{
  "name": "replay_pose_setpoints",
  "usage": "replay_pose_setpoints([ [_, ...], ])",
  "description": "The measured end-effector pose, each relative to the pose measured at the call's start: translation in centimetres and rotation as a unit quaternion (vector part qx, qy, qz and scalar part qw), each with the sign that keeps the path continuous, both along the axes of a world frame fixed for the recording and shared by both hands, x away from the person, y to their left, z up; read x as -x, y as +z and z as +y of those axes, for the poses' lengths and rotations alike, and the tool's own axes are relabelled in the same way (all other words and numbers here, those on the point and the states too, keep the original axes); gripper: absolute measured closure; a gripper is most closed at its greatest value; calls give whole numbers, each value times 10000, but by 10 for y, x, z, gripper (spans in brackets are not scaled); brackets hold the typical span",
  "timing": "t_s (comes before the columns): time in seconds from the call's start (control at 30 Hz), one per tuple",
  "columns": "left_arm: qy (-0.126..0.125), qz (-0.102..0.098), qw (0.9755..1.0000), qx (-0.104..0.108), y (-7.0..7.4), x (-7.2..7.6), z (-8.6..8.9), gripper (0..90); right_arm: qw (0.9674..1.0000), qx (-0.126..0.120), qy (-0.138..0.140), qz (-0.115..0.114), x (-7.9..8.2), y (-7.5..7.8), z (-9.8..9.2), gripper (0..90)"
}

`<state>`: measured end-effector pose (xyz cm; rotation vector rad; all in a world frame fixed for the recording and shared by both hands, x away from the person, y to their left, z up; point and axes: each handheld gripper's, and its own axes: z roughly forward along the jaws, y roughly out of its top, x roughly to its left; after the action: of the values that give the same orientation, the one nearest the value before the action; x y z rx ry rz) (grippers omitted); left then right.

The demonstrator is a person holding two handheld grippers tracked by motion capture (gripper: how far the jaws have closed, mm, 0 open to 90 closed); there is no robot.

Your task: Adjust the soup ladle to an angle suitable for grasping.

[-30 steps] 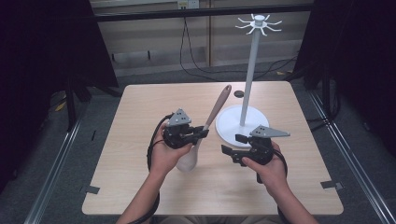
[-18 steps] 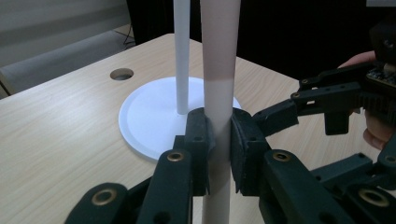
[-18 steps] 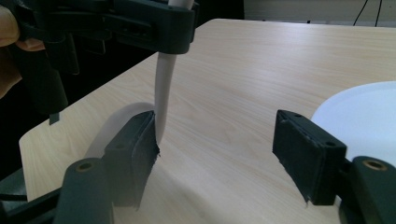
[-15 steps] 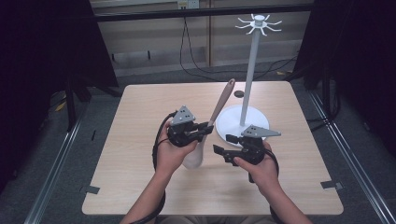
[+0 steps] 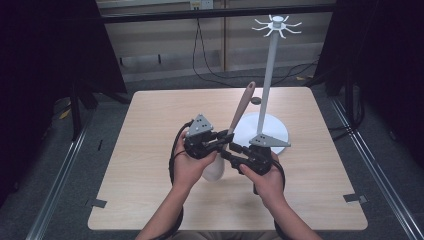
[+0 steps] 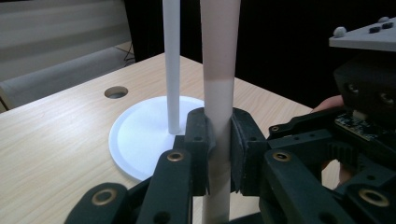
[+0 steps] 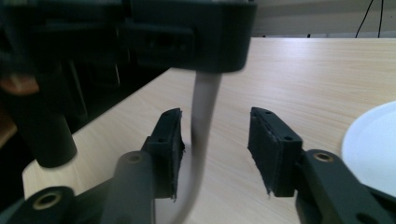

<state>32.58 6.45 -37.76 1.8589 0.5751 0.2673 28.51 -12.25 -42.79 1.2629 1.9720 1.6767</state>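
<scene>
Left hand-held gripper (image 6: 219,151) clamps the spatula (image 6: 218,93) handle; right hand-held gripper (image 7: 215,154) straddles it.

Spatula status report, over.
Left gripper shut on spatula handle, held upright off table. Right gripper open, jaws astride the handle lower down. Hook stand close behind, not touching.

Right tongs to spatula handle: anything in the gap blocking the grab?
Nothing visible blocks it. The right tongs are open with the spatula handle already between the jaws, close to one pad. The left tongs, shut on the handle just above, crowd the space but do not sit in the gap.
</scene>
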Motion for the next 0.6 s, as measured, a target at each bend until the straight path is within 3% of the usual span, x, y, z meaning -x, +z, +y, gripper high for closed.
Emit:
replay_pose_setpoints([
  [0.07, -23, 24, 10000, 90, -1, 1, -2, 788, 10000, -3, -62, -36, -1, 1, 3, 624],
  [0.17, -47, -18, 9999, 106, -1, 1, -2, 787, 10000, -33, -25, -66, -3, 1, 4, 804],
  [0.23, -23, 4, 10000, 74, 0, 2, -1, 785, 10000, -36, -38, -70, -2, 1, 4, 809],
  [0.33, -179, 70, 9996, 229, -1, -1, 2, 760, 9999, 80, 53, -86, -1, 3, 1, 815],
  [0.4, -207, 119, 9994, 242, -1, -1, 3, 714, 9999, 70, 92, -31, -1, 4, -1, 815],
  [0.43, -265, 123, 9992, 268, -1, -2, 6, 606, 9999, 58, 89, 49, -2, 5, -5, 816],
  [0.47, -219, 115, 9995, 200, -1, -2, 8, 562, 9999, 67, 98, 50, -3, 5, -7, 816],
  [0.6, -123, 135, 9997, 175, -4, -3, 17, 445, 9999, 147, 53, 59, -4, 7, -17, 816],
])
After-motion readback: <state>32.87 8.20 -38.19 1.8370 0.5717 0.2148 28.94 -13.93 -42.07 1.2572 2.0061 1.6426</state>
